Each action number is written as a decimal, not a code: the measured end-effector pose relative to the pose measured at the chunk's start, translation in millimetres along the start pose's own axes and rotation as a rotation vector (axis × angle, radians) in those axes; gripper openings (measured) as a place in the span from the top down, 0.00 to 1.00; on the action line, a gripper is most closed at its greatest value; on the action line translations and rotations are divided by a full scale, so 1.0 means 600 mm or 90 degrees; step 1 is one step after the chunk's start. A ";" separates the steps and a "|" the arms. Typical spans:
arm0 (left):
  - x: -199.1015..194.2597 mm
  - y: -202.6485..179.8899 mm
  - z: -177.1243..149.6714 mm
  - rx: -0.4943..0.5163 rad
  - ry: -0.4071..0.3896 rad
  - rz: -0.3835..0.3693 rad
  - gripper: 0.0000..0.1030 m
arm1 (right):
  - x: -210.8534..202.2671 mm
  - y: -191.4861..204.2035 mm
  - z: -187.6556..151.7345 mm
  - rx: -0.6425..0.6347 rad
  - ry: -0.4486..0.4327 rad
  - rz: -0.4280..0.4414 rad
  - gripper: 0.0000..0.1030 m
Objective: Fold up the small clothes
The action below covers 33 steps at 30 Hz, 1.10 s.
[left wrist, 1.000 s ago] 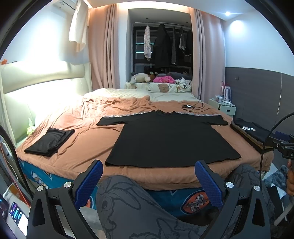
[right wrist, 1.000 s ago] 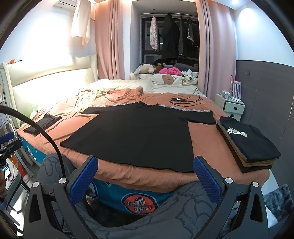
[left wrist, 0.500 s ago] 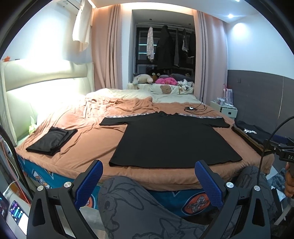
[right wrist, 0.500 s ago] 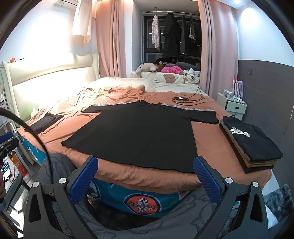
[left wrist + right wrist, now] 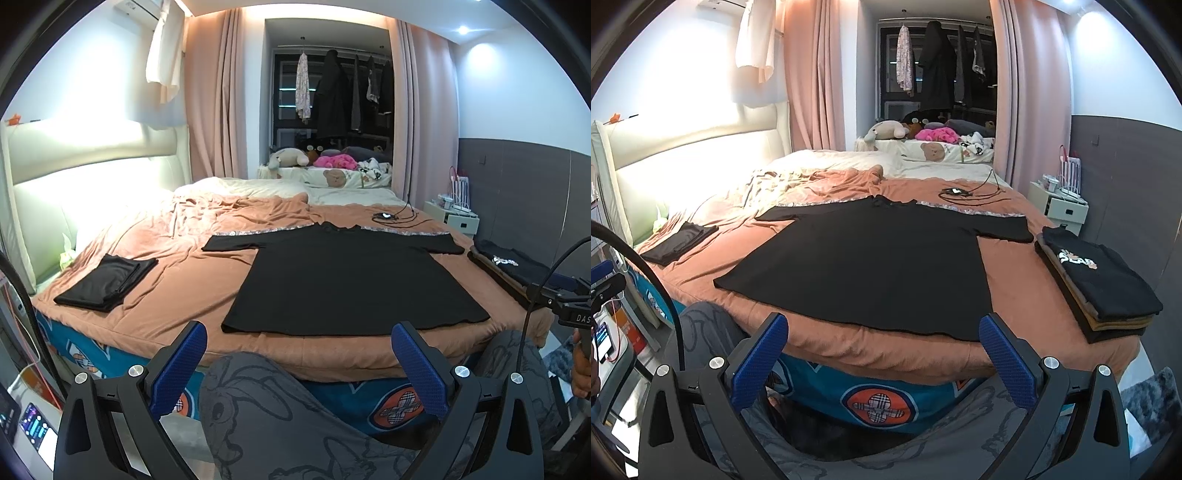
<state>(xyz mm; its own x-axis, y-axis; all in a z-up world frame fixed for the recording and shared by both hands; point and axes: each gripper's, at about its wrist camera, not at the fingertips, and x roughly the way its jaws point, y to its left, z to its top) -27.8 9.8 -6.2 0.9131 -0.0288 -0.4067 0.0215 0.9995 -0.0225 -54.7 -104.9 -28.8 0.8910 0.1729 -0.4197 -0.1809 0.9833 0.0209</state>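
A bed [image 5: 192,295] covered by a brown blanket [image 5: 1008,277] is seen ahead of both cameras. A black T-shirt [image 5: 351,280] is laid flat on the blanket, at 12 o'clock from both grippers, sleeves spread, collar toward the far side. A stack of folded garments [image 5: 1100,288] is located at 2 o'clock in the right wrist view, at the bed's edge. A smaller folded black piece [image 5: 107,282] is placed at 10 o'clock in the left wrist view. The left gripper [image 5: 299,360] is held over a grey-trousered knee [image 5: 266,406], jaws spread wide, nothing between them. The right gripper [image 5: 882,350] is likewise spread wide and empty, short of the shirt hem.
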 end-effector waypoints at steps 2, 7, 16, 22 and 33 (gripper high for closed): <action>0.000 0.000 0.000 0.000 0.000 0.000 0.02 | 0.000 0.001 0.000 -0.001 0.000 0.000 0.00; 0.000 0.003 -0.002 -0.003 0.002 0.000 0.02 | -0.001 0.001 0.000 -0.001 0.001 0.000 0.00; 0.000 0.005 -0.009 -0.002 0.004 0.001 0.02 | 0.001 0.003 0.001 0.001 0.003 0.000 0.00; 0.003 0.003 -0.010 -0.005 0.004 -0.004 0.02 | 0.006 0.002 0.006 -0.001 0.007 0.002 0.00; 0.017 0.032 0.008 -0.023 0.012 -0.007 0.02 | 0.048 0.008 0.040 0.003 0.026 0.012 0.00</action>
<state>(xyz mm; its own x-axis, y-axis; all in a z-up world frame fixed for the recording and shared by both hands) -16.2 28.9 -6.2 0.9052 -0.0396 -0.4230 0.0155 0.9981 -0.0602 -20.0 -93.7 -18.9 0.8698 0.1884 -0.4560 -0.1947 0.9803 0.0337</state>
